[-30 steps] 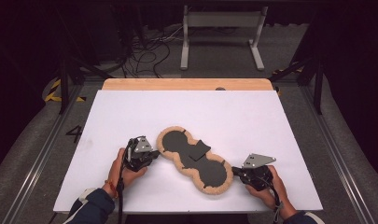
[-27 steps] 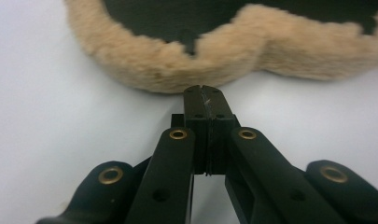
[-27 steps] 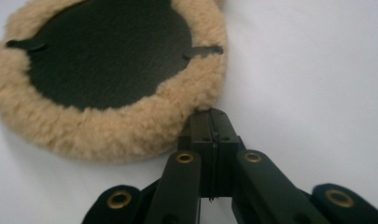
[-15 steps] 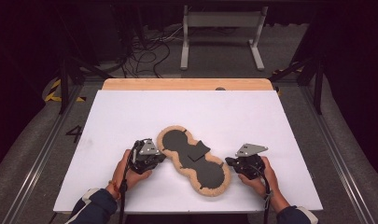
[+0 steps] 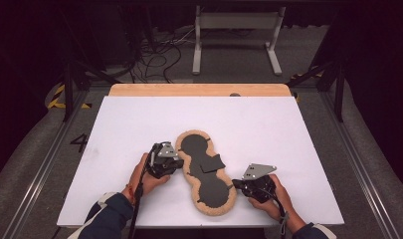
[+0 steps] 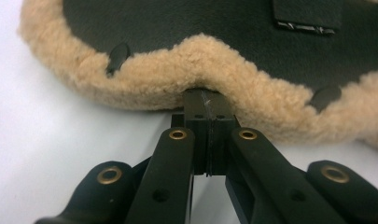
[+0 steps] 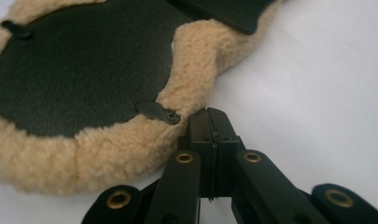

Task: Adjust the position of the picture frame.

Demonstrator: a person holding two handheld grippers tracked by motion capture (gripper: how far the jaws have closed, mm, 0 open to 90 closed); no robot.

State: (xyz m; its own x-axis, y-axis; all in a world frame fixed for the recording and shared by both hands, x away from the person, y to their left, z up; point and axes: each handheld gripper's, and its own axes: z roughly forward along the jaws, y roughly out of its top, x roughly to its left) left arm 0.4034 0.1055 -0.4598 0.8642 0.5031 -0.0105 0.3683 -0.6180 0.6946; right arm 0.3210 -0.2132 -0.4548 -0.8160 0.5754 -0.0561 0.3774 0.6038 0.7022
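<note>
A peanut-shaped fleece pad [image 5: 206,172] with tan fluffy edging and two dark round panels lies near the white table's [image 5: 288,129] front; the left gripper [image 5: 175,163] and right gripper [image 5: 237,185], both closed empty, touch its opposite edges

readable text: digit "4" [image 5: 80,143] | stood on: grey floor [image 5: 35,164] | place: left of the white surface [image 5: 139,124]

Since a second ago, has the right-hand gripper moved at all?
Yes. The right gripper slid left toward the fleece pad, away from the table's right edge.
</note>
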